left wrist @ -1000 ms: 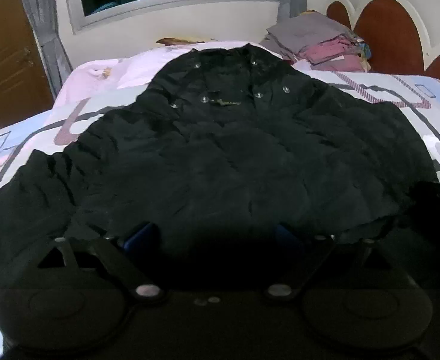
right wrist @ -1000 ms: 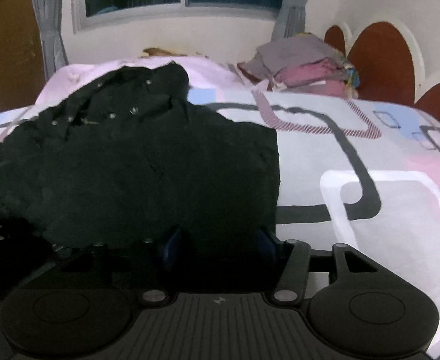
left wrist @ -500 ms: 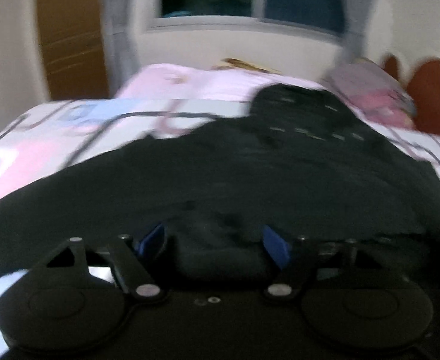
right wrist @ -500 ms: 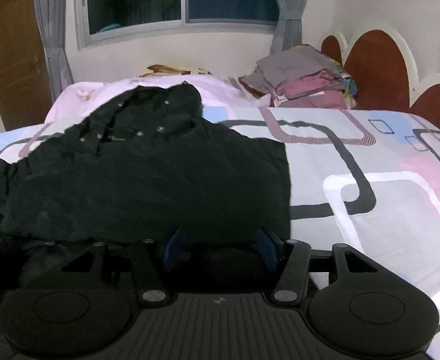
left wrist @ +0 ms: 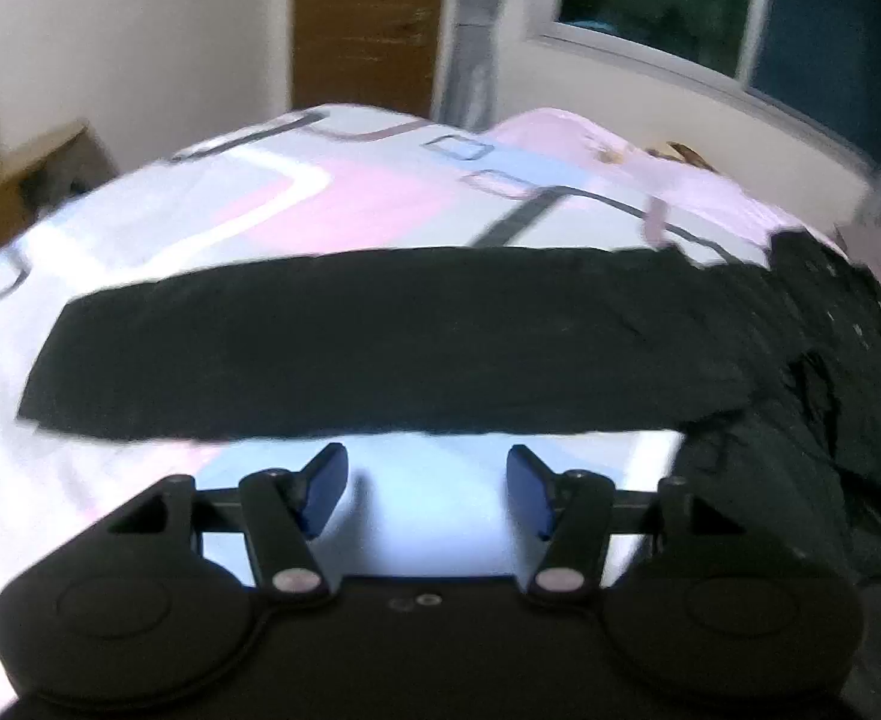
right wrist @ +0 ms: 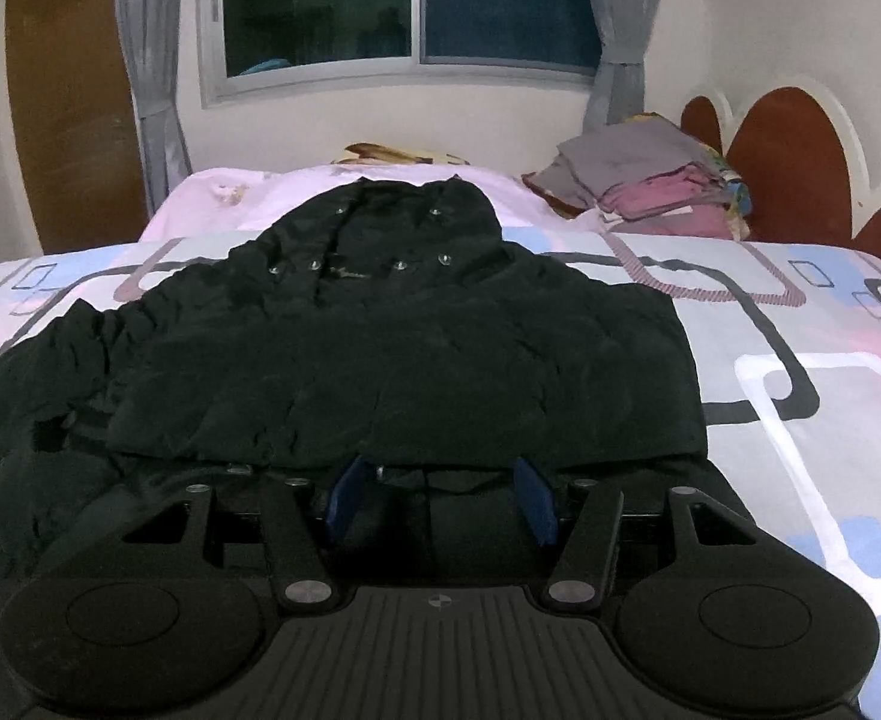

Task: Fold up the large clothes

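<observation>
A large black puffer jacket (right wrist: 410,360) lies flat on the patterned bed sheet (right wrist: 800,360), collar toward the window, its right side folded inward to a straight edge. My right gripper (right wrist: 440,498) hovers at the jacket's near hem, its blue pads apart over dark fabric and not pinching it. In the left wrist view the jacket's left sleeve (left wrist: 380,342) stretches straight out across the sheet, with the body (left wrist: 830,390) bunched at the right. My left gripper (left wrist: 425,489) sits just short of that sleeve, jaws closing, with only bare sheet between them.
A pile of folded clothes (right wrist: 650,186) rests at the head of the bed beside the scalloped brown headboard (right wrist: 788,150). A pink pillow (right wrist: 230,198) lies beyond the collar. A wooden door (left wrist: 368,18) and low wooden furniture (left wrist: 14,180) stand past the bed's left edge.
The left gripper swung left off the jacket body to face the outstretched sleeve, rolling, and its jaws narrowed. The right gripper drew back and left, so more of the jacket shows.
</observation>
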